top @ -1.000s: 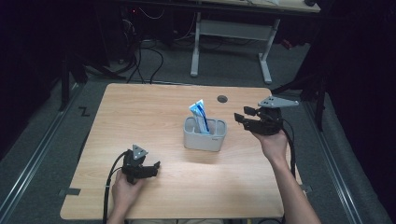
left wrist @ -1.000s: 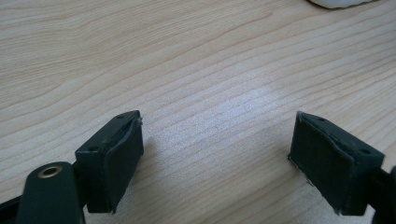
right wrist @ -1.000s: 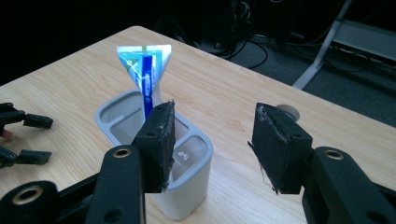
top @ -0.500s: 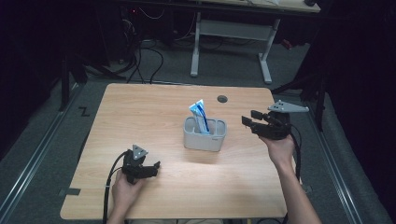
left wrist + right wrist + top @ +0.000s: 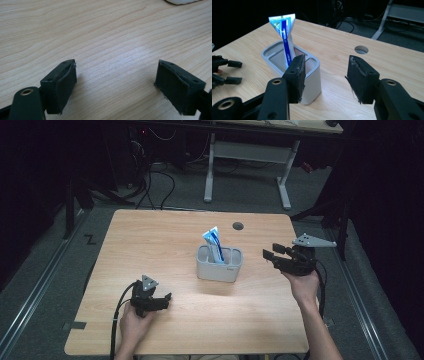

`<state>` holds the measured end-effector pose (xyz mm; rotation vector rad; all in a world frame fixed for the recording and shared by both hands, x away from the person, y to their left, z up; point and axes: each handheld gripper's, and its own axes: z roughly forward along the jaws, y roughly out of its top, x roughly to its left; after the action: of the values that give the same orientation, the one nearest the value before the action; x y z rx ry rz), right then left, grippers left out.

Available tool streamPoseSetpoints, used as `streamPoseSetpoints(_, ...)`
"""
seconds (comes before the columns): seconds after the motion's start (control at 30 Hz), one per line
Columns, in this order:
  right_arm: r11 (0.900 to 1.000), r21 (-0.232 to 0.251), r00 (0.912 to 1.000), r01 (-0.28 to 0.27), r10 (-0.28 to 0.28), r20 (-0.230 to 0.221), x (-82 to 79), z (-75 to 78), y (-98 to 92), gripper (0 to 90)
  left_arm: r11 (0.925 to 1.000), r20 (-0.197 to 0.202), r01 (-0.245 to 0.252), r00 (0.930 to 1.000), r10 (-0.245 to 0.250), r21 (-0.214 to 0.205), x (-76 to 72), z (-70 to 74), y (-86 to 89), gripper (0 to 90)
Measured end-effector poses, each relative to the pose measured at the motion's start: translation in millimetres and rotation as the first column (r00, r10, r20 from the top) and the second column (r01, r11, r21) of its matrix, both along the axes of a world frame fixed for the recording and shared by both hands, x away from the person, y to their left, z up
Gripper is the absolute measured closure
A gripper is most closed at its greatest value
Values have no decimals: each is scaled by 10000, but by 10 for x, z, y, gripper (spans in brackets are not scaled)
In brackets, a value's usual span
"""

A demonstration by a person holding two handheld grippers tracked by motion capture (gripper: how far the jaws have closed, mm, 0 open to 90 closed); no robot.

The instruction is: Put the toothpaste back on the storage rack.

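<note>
Left side first. We see the left gripper [image 5: 159, 301] low on the near-left of the bench [image 5: 150, 240], held in a hand [image 5: 131, 322] whose forearm comes in from the near edge. It sits at or just above the wood, well apart from everything else — parked, we judge, out of the way. The left gripper view shows its jaws wide apart with bare wood grain between them; nothing held.

Centre. A grey caddy [image 5: 220, 264] stands upright near the middle of the bench, with more than one open compartment. A blue-and-white tube [image 5: 214, 244] stands in it, crimped end up, leaning a little. In the right gripper view the tube [image 5: 285, 35] sits in a compartment toward the far side of the caddy [image 5: 312, 75]; which one exactly we cannot tell, since a jaw covers part of the rim. We judge the tube is stowed there so it stays upright and easy to reach from above.

Right side. The right gripper [image 5: 274, 256] hangs above the bench just right of the caddy, apart from it, pointing left toward it. The right hand [image 5: 305, 287] is raised, forearm angled up from the near-right edge. Jaws apart, empty — lined up on the caddy and tube, though clear of both.
</note>
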<state>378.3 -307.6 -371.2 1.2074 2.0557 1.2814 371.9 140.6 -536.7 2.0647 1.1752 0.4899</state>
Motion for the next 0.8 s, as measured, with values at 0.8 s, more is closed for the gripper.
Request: streamPoseSetpoints(0.8,9989,310,9989,347,-337,-341,-135,-289,-139,489,10000,2,5,10000,-5,0,0,0,0,176)
